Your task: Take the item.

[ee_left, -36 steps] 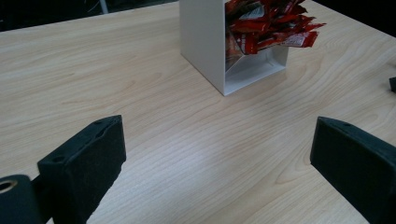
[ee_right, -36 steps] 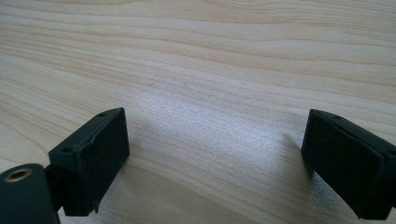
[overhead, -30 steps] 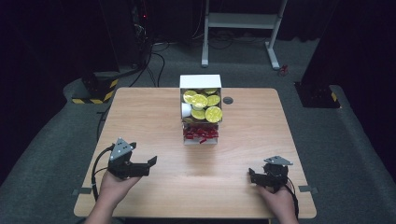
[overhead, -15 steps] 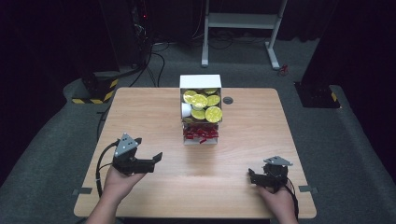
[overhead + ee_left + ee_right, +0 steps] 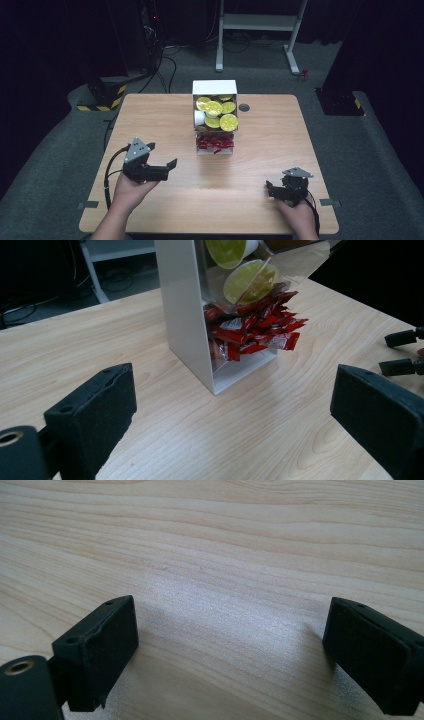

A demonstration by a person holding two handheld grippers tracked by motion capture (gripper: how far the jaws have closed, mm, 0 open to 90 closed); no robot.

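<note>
1. Left gripper [image 5: 167, 167]: jaws wide apart, holding nothing. It is raised off the bench [image 5: 150, 120] and has swung further toward the centre than a second ago; it now faces the dispenser.
2. Right gripper [image 5: 271, 189]: jaws spread, holding nothing, low over bare wood at the near right, unmoved since a second ago.
3. White dispenser box [image 5: 182, 305]: upright at bench centre, well apart from both grippers.
4. Red sauce sachets [image 5: 252, 330]: heaped in the lower compartment, spilling out of its open front.
5. Yellow-lidded cups [image 5: 217, 111]: piled in the upper compartment.
6. Judgement: the left gripper's turn suggests an opening reach for the sachets, which lie directly ahead of its jaws; no contact yet.
</note>
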